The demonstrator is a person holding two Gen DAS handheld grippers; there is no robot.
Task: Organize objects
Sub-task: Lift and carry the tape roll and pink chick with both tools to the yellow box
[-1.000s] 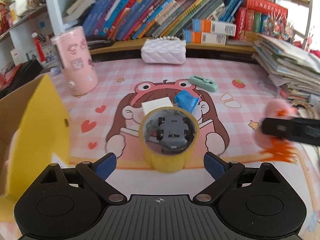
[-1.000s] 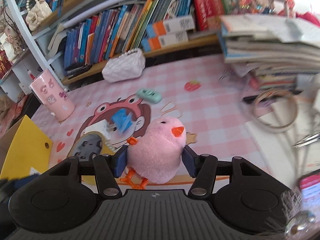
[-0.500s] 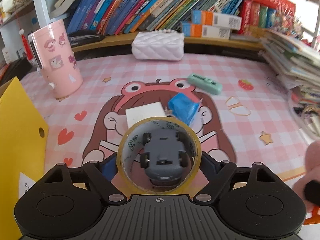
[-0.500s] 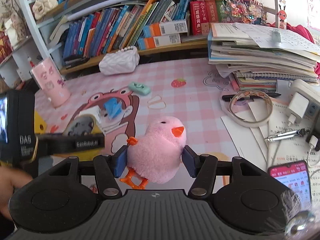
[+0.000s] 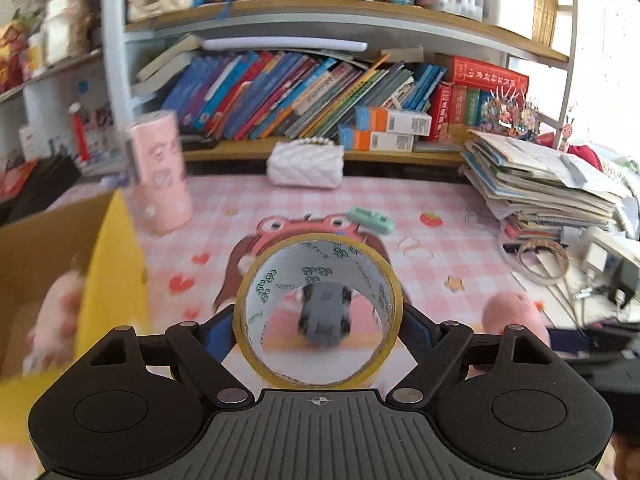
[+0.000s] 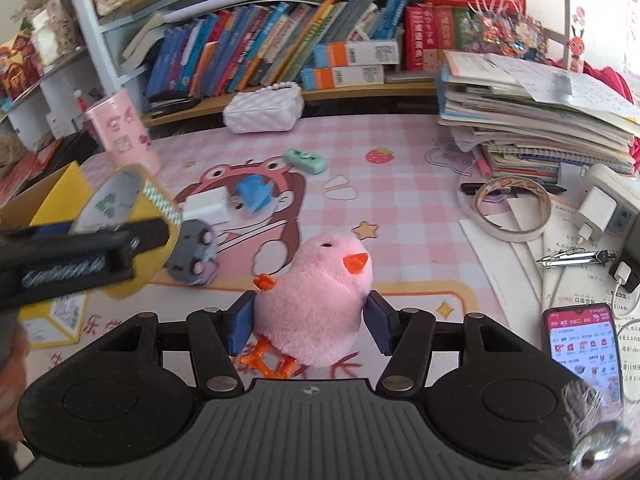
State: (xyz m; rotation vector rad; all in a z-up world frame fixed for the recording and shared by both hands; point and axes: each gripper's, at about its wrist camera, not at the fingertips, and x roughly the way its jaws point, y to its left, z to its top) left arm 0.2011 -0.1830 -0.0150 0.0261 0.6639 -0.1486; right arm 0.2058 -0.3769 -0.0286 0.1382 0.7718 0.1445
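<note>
My left gripper (image 5: 318, 330) is shut on a yellow tape roll (image 5: 256, 332) and holds it lifted above the pink mat. Through the roll's hole I see the grey toy car (image 5: 324, 316) on the mat. In the right wrist view the tape roll (image 6: 124, 204) hangs at the left, with the grey car (image 6: 194, 254) below it. My right gripper (image 6: 310, 326) is shut on a pink plush chick (image 6: 320, 292), also seen in the left wrist view (image 5: 512, 316). A yellow cardboard box (image 5: 112, 272) stands open at the left.
On the mat lie a white charger (image 6: 206, 206), a blue crumpled piece (image 6: 256, 192), and a green eraser (image 6: 304, 160). A pink cup (image 6: 120, 132), white purse (image 6: 262, 106), book stack (image 6: 532, 120), white tape ring (image 6: 508, 208) and phone (image 6: 584, 344) surround it.
My left gripper has lifted the tape roll off the grey car, which stays on the mat. My right gripper still holds the chick, now nearer the left one.
</note>
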